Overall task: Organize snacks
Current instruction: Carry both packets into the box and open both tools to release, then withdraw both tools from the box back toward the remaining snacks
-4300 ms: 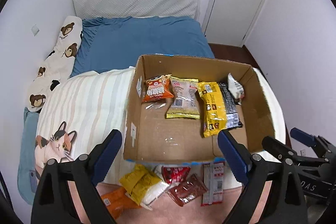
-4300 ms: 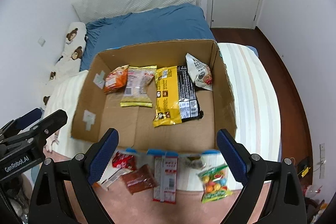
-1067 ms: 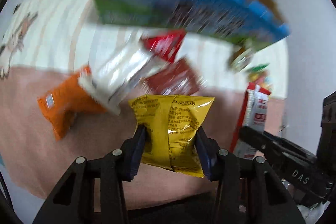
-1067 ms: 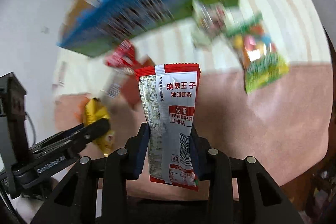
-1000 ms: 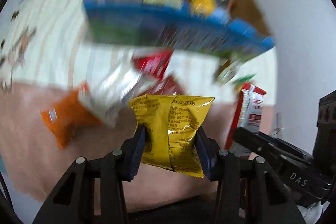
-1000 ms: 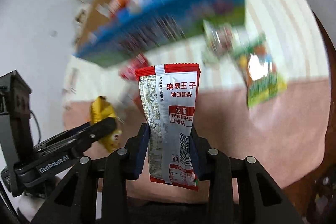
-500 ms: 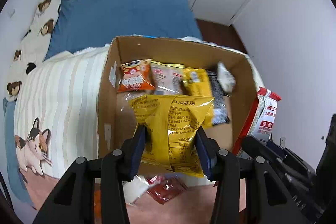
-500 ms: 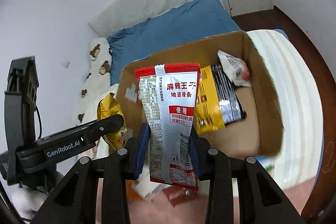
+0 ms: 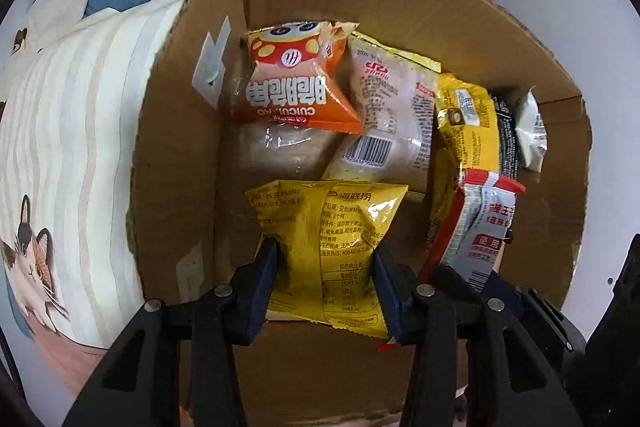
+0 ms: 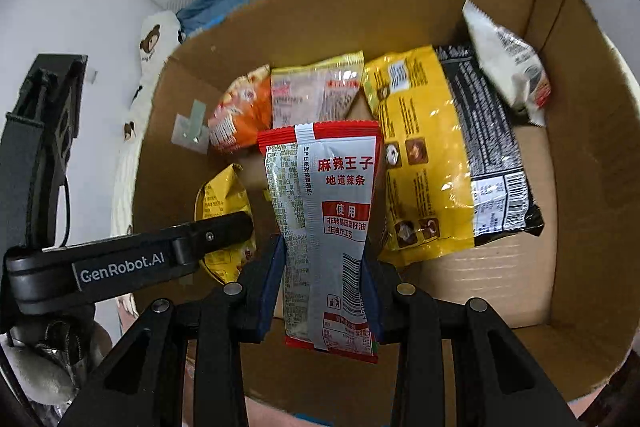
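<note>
Left wrist view. My left gripper [image 9: 325, 277] pinches the yellow packet [image 9: 326, 231] across its lower half; the packet stands up between the pads, its top edge over the floor of the cardboard box [image 9: 180, 131]. Beyond it, against the far wall, lie the orange packet [image 9: 296, 83] and the pale packet [image 9: 390, 115], the orange one overlapping the pale one. The red-and-silver sachet [image 9: 480, 223] sits just right of my load, near enough to brush it.

Risk, as I judge it: if I let go from here, the yellow packet may flop onto the pale packet rather than bare cardboard, or the two carried packets may snag one another.

Right wrist view. My right gripper [image 10: 322, 283] is clamped on the red-and-silver sachet at its waist, both ends free above and below the pads. It hangs over the box floor, close to the yellow-and-black bag [image 10: 448, 155]. The white packet [image 10: 506, 65] leans in the far right corner.

Risk: the sachet could land across the yellow-and-black bag. The left gripper's arm is close alongside, so collision is possible.
</note>
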A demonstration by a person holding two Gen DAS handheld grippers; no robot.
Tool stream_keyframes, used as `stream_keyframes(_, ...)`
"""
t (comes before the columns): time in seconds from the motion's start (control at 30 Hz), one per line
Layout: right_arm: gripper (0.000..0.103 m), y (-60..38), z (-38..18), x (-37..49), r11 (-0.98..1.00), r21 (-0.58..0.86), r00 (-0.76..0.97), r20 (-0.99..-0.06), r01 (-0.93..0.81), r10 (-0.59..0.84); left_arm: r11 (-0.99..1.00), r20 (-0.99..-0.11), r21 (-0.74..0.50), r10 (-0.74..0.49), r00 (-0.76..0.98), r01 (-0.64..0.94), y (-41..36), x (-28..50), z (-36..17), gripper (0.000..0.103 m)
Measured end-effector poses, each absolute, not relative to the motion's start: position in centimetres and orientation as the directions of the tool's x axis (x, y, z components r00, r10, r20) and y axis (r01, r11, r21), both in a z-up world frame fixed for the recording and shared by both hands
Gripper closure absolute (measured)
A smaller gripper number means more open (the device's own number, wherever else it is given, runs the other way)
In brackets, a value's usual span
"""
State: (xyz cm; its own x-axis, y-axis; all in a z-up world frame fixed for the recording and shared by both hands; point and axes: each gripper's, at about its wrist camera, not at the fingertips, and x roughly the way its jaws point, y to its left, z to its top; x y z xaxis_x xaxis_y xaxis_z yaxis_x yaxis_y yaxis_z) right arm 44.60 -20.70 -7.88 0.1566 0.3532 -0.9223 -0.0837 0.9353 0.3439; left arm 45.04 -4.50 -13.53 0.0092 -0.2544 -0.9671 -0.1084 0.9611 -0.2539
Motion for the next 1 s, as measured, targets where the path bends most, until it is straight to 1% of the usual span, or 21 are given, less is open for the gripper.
stream_keyframes(0.17,0.064,-19.8,-8.8,45.0,0.938,0.331,0.12,-0.932,-0.107,0.342,0.972,-0.975,-0.222,-0.223,0.0,-0.074,-5.1,44.9,-14.0,0.059)
stream_keyframes(0.2,0.062,-19.5,-9.0,45.1,0.939,0.326,0.1,-0.936,-0.111,0.337,0.974,-0.976,-0.216,-0.217,-0.006,-0.066,-5.2,44.9,-14.1,0.059)
stream_keyframes(0.23,0.058,-19.2,-9.1,45.3,0.941,0.32,0.075,-0.941,-0.107,0.329,0.974,-0.976,-0.217,-0.218,-0.013,-0.061,-5.3,44.9,-14.2,0.059)
stream_keyframes(0.27,0.051,-18.9,-9.6,45.8,0.943,0.318,0.036,-0.946,-0.098,0.323,0.975,-0.976,-0.217,-0.218,-0.019,-0.055,-5.5,44.9,-14.3,0.059)
stream_keyframes(0.3,0.03,-18.8,-10.0,46.0,0.944,0.318,0.009,-0.947,-0.09,0.32,0.976,-0.977,-0.21,-0.211,-0.026,-0.052,-5.5,44.9,-14.4,0.057)
stream_keyframes(0.33,0.011,-18.8,-10.4,46.2,0.945,0.314,-0.008,-0.949,-0.087,0.315,0.976,-0.977,-0.209,-0.211,-0.028,-0.055,-5.5,44.9,-14.6,0.054)
stream_keyframes(0.37,0.008,-18.7,-10.5,46.3,0.949,0.302,-0.007,-0.953,-0.09,0.303,0.973,-0.973,-0.226,-0.227,-0.025,-0.057,-5.5,45.0,-14.5,0.049)
stream_keyframes(0.4,0.008,-18.6,-10.5,46.3,0.952,0.29,-0.005,-0.957,-0.097,0.29,0.967,-0.968,-0.248,-0.25,-0.023,-0.06,-5.5,45.0,-14.4,0.046)
stream_keyframes(0.43,0.008,-18.5,-10.5,46.4,0.955,0.279,-0.008,-0.96,-0.099,0.28,0.964,-0.965,-0.26,-0.262,-0.027,-0.061,-5.6,45.0,-14.4,0.037)
stream_keyframes(0.47,0.008,-18.7,-10.4,46.3,0.955,0.279,-0.014,-0.96,-0.095,0.279,0.963,-0.964,-0.264,-0.265,-0.028,-0.055,-5.9,45.0,-14.2,0.024)
stream_keyframes(0.5,0.007,-18.7,-10.4,46.3,0.955,0.283,-0.018,-0.959,-0.095,0.282,0.97,-0.97,-0.241,-0.242,-0.016,-0.041,-6.2,45.1,-13.9,0.013)
stream_keyframes(0.53,0.006,-18.8,-10.0,46.3,0.955,0.281,-0.018,-0.96,-0.099,0.28,0.974,-0.975,-0.223,-0.223,-0.005,-0.032,-6.4,45.1,-13.7,0.001)
stream_keyframes(0.8,0.005,-21.0,-7.4,45.8,0.963,0.254,0.019,-0.966,-0.093,0.257,0.978,-0.978,-0.206,-0.206,0.032,-0.011,-7.7,45.2,-12.1,0.001)
stream_keyframes(1.0,0.005,-22.4,-5.5,44.9,0.967,0.243,0.044,-0.968,-0.082,0.247,0.988,-0.983,-0.155,-0.155,0.095,0.005,-7.0,44.7,-10.1,0.001)
